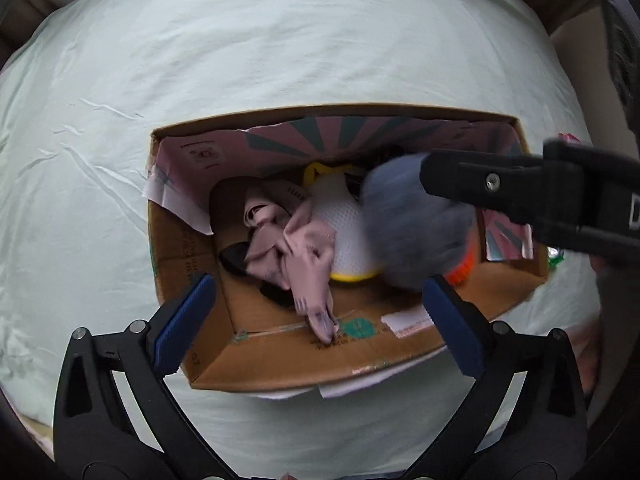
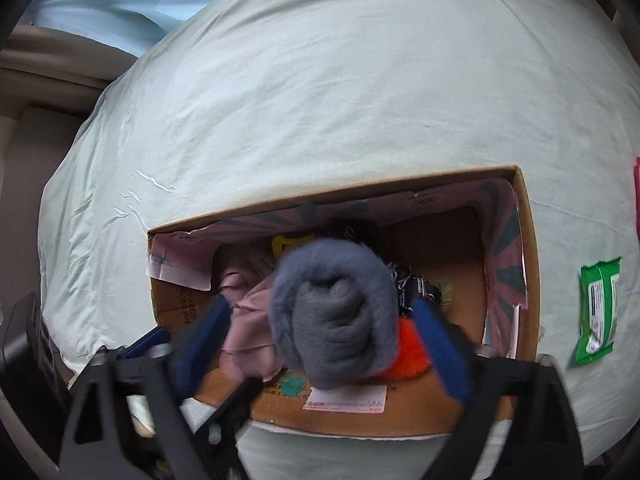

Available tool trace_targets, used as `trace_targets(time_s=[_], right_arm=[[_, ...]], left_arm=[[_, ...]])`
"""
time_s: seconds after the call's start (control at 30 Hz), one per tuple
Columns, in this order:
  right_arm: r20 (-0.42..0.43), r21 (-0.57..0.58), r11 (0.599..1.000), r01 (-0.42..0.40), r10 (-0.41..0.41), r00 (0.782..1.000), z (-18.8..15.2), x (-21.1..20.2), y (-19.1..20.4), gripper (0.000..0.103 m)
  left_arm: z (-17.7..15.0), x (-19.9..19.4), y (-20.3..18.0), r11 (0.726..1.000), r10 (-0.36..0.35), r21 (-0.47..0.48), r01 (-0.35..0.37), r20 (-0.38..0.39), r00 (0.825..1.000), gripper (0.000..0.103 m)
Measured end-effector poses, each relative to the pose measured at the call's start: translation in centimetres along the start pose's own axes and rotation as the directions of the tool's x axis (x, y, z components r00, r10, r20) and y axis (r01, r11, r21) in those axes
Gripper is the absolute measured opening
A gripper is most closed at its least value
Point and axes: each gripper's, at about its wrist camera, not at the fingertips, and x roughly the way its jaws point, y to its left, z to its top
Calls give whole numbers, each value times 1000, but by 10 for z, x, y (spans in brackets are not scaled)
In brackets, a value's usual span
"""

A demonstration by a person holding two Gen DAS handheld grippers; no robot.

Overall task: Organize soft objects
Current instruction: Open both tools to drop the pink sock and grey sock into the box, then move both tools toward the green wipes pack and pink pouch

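An open cardboard box (image 1: pixel 280 364) lies on a pale green bedsheet; it also shows in the right wrist view (image 2: pixel 532 240). Inside lie a pink cloth (image 1: pixel 308 256), a white and yellow mesh item (image 1: pixel 348 232), dark items and an orange fuzzy thing (image 2: pixel 412 344). A grey-blue rolled fuzzy bundle (image 2: pixel 336 320) sits between my right gripper's (image 2: pixel 320 344) spread blue fingers, blurred, over the box; it shows in the left wrist view (image 1: pixel 412 224) too. My left gripper (image 1: pixel 320 320) is open and empty above the box's near edge.
A green wipes packet (image 2: pixel 598 312) lies on the sheet right of the box. The bedsheet (image 1: pixel 280 40) stretches wide beyond the box. Dark furniture (image 2: pixel 28 344) stands at the bed's left side.
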Motion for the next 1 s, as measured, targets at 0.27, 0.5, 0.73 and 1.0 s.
trace_targets(time_s=[0.27,0.5,0.73,1.0], right_arm=[[44,-16,1000,10,-9,999,-10,-18,-9,102],[109,-71,997,36,-28,994,-20,-45,1,102],[170,-127,990,65,-43,985,-39,-79,22,102],[289,-179,974,138,-82,954,-76,-136,50,102]], left_arm=[[-9,-15,4,999,33,15,-33,15,999,103],[-15,-43,10,998,57,28,-59,71,996,103],[-34,-87,13,996,76,32,-82,156,985,103],[-62,-149,22,995,96,-17,-95,259,961,103]])
